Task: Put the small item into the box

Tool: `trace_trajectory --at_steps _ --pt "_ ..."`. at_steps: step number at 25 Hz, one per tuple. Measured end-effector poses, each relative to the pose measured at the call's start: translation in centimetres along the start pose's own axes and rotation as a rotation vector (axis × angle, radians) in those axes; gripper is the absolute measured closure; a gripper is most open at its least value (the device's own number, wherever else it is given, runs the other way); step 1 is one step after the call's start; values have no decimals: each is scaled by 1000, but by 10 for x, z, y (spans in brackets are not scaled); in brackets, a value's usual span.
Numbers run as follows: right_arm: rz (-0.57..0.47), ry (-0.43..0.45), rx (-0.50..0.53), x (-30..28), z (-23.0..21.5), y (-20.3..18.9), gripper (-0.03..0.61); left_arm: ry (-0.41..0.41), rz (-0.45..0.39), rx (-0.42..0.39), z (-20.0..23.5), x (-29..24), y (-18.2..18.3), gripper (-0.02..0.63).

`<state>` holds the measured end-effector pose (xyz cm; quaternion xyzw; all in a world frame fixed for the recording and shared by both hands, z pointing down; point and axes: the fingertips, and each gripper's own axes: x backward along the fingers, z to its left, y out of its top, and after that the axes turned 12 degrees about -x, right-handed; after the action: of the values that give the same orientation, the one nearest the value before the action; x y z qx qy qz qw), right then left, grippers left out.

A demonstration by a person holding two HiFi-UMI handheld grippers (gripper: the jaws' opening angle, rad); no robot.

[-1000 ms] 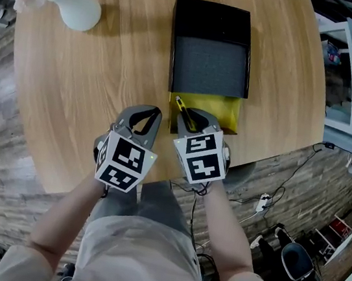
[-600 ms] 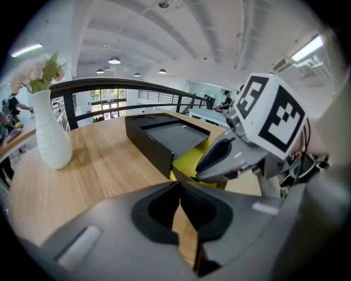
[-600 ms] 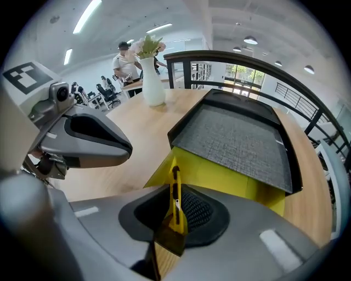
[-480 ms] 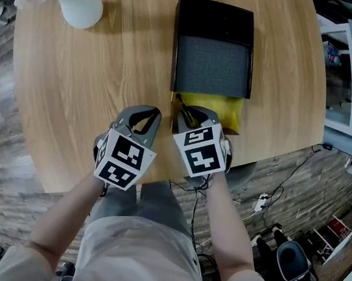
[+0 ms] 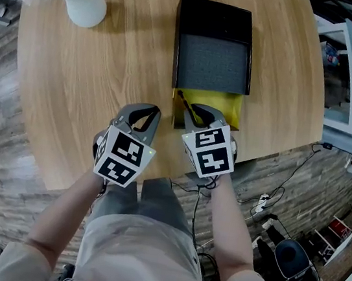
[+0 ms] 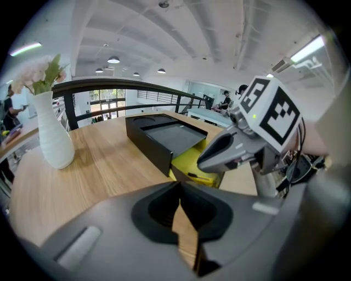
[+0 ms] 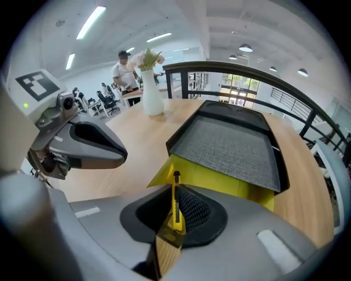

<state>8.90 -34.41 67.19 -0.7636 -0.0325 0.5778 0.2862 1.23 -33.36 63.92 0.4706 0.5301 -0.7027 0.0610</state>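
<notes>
A black box [image 5: 218, 18] with a grey foam inlay [image 7: 233, 145] lies on the round wooden table [image 5: 109, 61], with a yellow flap [image 5: 223, 108] at its near end. My right gripper [image 5: 190, 109] is shut on a small yellow cutter [image 7: 176, 200], which sticks up between the jaws just before the yellow flap [image 7: 219, 178]. The cutter [image 5: 184, 105] points toward the box. To its left, my left gripper [image 5: 146, 114] hovers over bare wood. Its jaws [image 6: 180, 211] are shut on nothing. The box [image 6: 164, 137] and my right gripper [image 6: 230, 151] show ahead of it.
A white vase [image 5: 85, 5] with pink flowers stands at the table's far left, also the vase [image 6: 52, 137] left of the box. The table's near edge [image 5: 157, 179] runs just under my hands. Cables and a chair lie on the floor at right.
My right gripper has shifted slightly right and toward the box with the cutter held. The left gripper has barely moved.
</notes>
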Motion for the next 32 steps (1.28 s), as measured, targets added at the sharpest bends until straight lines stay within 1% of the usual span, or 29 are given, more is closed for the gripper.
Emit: trace_trajectory --at_steps 3,7,10,12,18,25,29,32 --pt "-59 10 -65 17 -5 10 543 15 -18 -4 5 11 7 611" --pt "-123 -30 -69 52 -12 23 543 23 -36 -25 6 27 19 611" --pt "-171 -14 -97 76 -8 32 543 28 -59 -36 7 39 30 612" --pt "-210 -6 -105 90 -3 38 546 36 -91 -40 6 48 42 611" --pt "-408 14 -153 148 16 58 558 63 -169 -68 -3 90 74 611" --pt "-534 11 -156 220 37 68 560 110 -263 -157 -26 149 118 611" --pt "-593 -62 -89 260 47 66 560 137 -321 -176 -41 175 140 611" --pt "-649 -51 -83 289 60 68 561 160 -363 -185 -48 196 156 611"
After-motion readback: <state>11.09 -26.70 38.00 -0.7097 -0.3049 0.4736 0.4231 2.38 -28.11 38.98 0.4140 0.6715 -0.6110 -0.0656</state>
